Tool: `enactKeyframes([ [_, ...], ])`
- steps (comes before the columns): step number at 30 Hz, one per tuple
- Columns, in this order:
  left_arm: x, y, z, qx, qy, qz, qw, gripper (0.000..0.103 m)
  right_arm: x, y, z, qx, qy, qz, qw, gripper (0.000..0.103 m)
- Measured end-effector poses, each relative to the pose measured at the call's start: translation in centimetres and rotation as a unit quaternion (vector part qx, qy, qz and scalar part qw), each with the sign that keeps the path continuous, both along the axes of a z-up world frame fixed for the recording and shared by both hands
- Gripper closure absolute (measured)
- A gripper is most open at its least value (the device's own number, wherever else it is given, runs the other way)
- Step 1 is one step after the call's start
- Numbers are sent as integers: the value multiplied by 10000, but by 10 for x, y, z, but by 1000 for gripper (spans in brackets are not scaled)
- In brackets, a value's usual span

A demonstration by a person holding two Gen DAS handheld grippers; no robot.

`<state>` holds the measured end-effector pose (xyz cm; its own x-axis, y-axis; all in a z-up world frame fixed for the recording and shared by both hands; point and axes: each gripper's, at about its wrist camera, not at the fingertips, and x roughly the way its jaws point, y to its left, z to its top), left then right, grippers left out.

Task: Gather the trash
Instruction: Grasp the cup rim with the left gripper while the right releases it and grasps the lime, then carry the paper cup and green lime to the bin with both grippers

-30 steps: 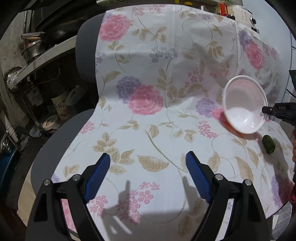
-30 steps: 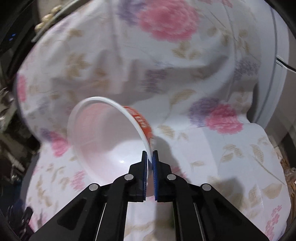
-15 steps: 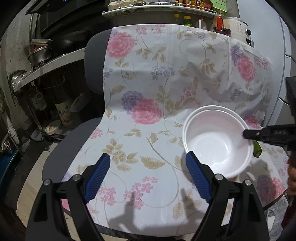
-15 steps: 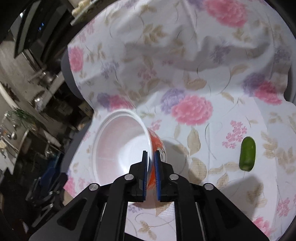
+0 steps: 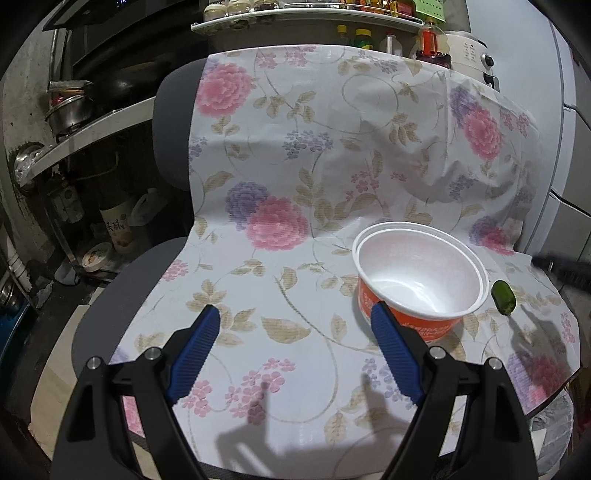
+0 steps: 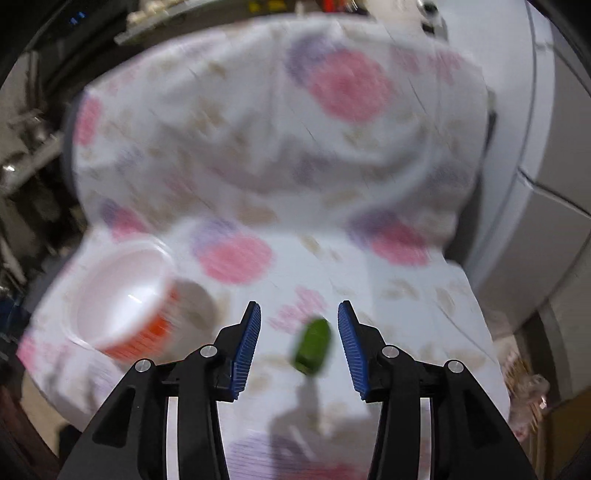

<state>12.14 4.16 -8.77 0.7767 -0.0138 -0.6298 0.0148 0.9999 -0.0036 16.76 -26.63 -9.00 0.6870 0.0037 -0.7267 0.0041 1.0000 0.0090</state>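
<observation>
floral cloth (image 5: 295,206) is draped over the seat and back of a grey chair (image 5: 173,122); the seat is the surface here. behind it a shelf (image 5: 303,14) of jars and bottles, pots (image 5: 70,110) on racks to the left, white fridge (image 6: 546,184) on the right. bowl (image 5: 419,280), white inside and orange outside, sits upright on the cloth, right of centre in the left view, nothing touching it. small green piece (image 5: 503,296) lies on the cloth just right of the bowl, apart from it. left claw (image 5: 295,325) hovers over the front of the seat, jaws wide, nothing between them; its right finger overlaps the bowl's near wall in view, contact unclear. right claw (image 6: 299,314) has just been opening, jaws now partly apart with no grip; in its blurred view the green piece (image 6: 312,347) shows in the gap between the fingers, pads not on it, and the bowl (image 6: 122,299) is off to the left. from the left view only a dark blurred tip of the right claw shows at the right edge.
</observation>
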Motion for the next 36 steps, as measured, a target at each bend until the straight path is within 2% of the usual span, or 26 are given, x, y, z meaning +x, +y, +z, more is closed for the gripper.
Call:
enactKeyframes([
  [5,4,-3,-3,35,78,13,10000,22,23,-20,-47,352,511,-239,9978,58],
  [9,5,-3,-3,3,91,9,10000,22,41,-12,-69,314,734,-295,9964,59],
  [11,7,-3,-2,-76,102,-30,9999,22,43,-8,-76,280,796,-353,9958,59],
  [12,9,-5,-1,-111,103,-65,9999,22,43,-6,-77,275,817,-360,9956,66],
  [17,27,-22,5,-135,27,-267,9995,22,33,-2,-73,96,664,-355,9971,70],
  [20,44,-32,3,-123,96,-368,9992,31,19,-1,-65,117,558,-281,9980,70],
  [22,58,-40,-7,-19,312,-410,9987,44,5,-2,-60,155,503,-187,9984,70],
  [26,65,-39,-30,-139,740,-439,9962,53,-17,-3,-48,248,370,-79,9990,70],
  [29,61,-35,-45,-427,1012,-522,9926,75,-33,-4,-37,335,215,-11,9992,70],
  [30,59,-35,-47,-507,1048,-542,9917,88,-38,-5,-33,379,167,-2,9991,70],
  [31,56,-33,-47,-606,1033,-534,9914,92,-43,-6,-29,415,112,-4,9991,70],
  [36,36,-35,-24,-918,618,-702,9914,100,-68,-12,-10,499,-170,-104,9986,70],
])
